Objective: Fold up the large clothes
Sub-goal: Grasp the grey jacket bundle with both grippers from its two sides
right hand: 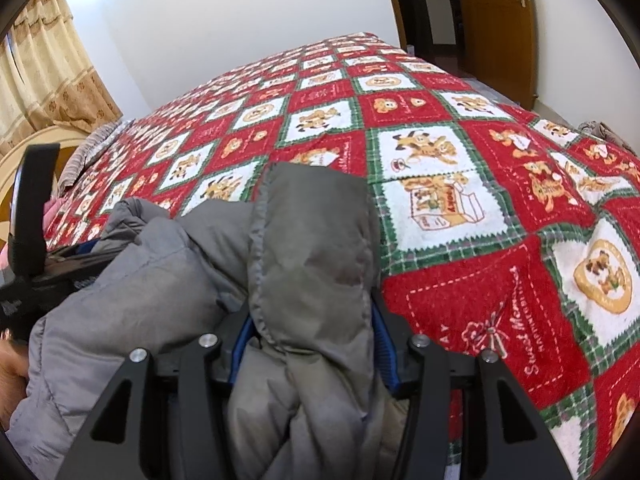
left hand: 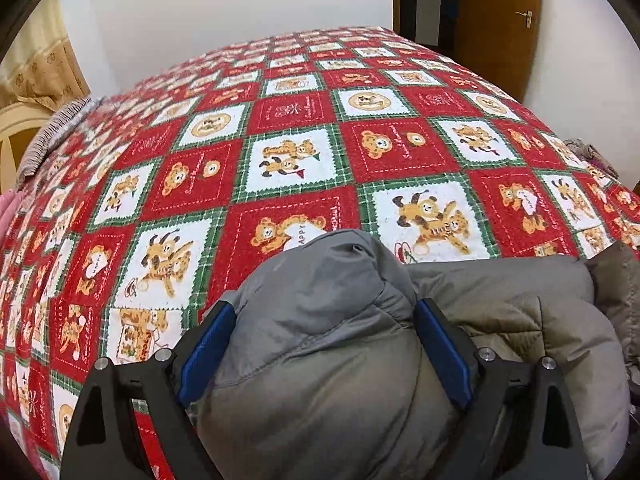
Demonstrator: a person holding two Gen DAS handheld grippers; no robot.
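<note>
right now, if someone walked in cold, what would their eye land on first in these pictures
The red, white and green bear-print bedspread grabs the eye first, covering the whole bed out to the far wall. Next is the puffy grey padded jacket, bunched at the near edge of the bed and clamped between the blue pads of the left gripper. The right gripper pinches another fold of it, with a brown wooden door at the far right.
</note>
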